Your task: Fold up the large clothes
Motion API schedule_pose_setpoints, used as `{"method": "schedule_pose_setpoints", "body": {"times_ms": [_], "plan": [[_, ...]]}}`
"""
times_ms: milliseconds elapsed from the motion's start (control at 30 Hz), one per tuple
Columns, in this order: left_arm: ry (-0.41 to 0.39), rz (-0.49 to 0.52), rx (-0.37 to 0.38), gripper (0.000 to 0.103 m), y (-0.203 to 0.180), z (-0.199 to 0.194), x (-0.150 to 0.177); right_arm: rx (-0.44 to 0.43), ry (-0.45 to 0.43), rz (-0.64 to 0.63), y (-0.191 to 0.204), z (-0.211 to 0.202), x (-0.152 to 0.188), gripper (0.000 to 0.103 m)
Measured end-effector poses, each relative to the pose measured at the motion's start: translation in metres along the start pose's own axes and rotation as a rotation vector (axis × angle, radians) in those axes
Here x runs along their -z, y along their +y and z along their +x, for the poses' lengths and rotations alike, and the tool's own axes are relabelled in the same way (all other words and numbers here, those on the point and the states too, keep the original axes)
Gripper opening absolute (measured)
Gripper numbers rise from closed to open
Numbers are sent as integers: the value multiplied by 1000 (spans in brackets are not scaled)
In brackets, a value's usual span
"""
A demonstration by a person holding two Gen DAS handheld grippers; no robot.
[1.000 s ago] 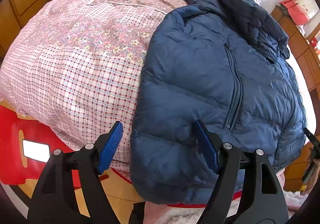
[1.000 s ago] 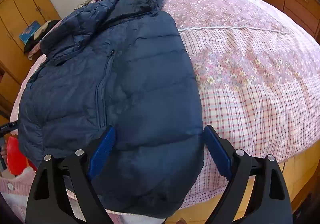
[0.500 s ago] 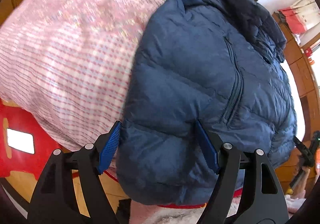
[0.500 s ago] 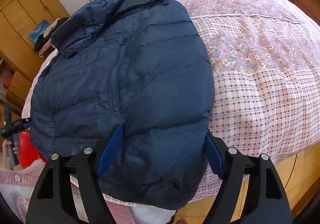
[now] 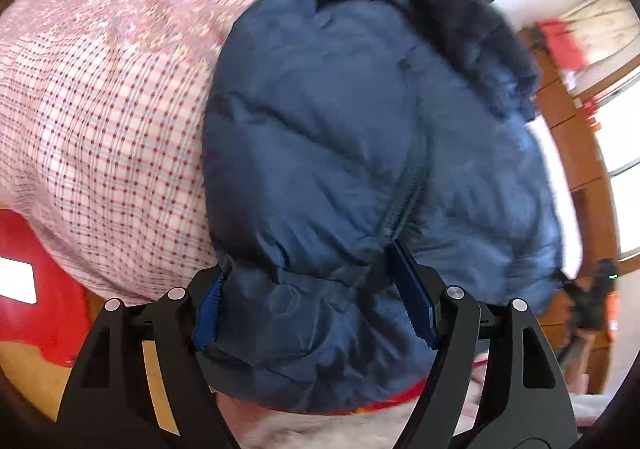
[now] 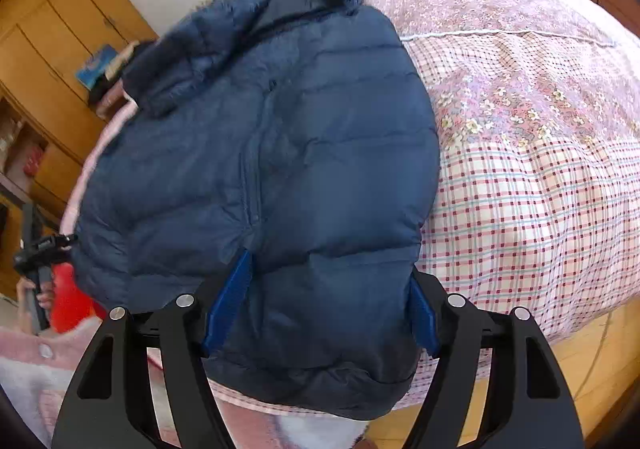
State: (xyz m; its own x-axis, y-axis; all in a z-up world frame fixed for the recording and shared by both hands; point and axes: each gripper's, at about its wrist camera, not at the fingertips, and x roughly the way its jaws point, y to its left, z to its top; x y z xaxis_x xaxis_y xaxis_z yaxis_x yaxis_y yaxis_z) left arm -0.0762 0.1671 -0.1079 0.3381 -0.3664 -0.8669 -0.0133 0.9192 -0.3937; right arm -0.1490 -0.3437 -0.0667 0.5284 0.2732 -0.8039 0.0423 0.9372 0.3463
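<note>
Fingers of your left gripper [image 5: 316, 305] now straddle the hem of the navy puffer jacket [image 5: 360, 153]; a second ago they stood short of it, with the hem's corner only partly between them. Your right gripper [image 6: 320, 301] has pushed in the same way, so padded fabric fills the gap between its blue pads [image 6: 228, 301] too. Both grippers are spread wide, neither one clamped yet, though the cloth bulges against the pads on each side. That means, as I judge it, you have reached the grasp points for a fold and only the squeeze is left.

Measured from the jacket: your left gripper sits at its near hem on one corner, your right at the near hem on the other corner, each with the pocket zipper [image 6: 252, 185] running away from it toward the collar [image 6: 248, 29] at the far end. The jacket lies flat on the pink checked quilt [image 6: 540, 177], its hem hanging slightly over the bed's near edge. Beyond the jacket's side, the quilt stretches bare toward the wooden wardrobe [image 6: 52, 33].
</note>
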Motion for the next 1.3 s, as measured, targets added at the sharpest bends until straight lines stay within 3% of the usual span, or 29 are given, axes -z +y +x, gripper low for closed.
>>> {"method": "schedule_pose_setpoints", "body": {"times_ms": [100,167,200,267,367,567,800,1100,1300], "plan": [[-2,8,-20,73,-6,5,2,3,3,-15,4,3,1,69],[-8,14,0,58,-12,6,0,4,-1,-25,8,5,1,51],[-14,16,6,45,-19,9,-1,-3,-5,-24,10,5,0,39],[-40,15,-2,23,-24,0,-5,-51,-29,4,12,-1,-3,26],[-65,-16,40,11,-28,-16,-13,-105,-99,38,12,-19,-8,15],[-110,31,66,9,-43,-59,-9,-94,-215,2,37,-56,-19,10],[-165,77,97,8,-44,-111,4,-132,-286,-34,52,-95,-15,9],[-263,70,140,8,-52,-178,3,-192,-383,17,43,-139,-21,9],[-354,71,141,8,-69,-172,-48,-206,-455,16,40,-134,-78,9]]}}
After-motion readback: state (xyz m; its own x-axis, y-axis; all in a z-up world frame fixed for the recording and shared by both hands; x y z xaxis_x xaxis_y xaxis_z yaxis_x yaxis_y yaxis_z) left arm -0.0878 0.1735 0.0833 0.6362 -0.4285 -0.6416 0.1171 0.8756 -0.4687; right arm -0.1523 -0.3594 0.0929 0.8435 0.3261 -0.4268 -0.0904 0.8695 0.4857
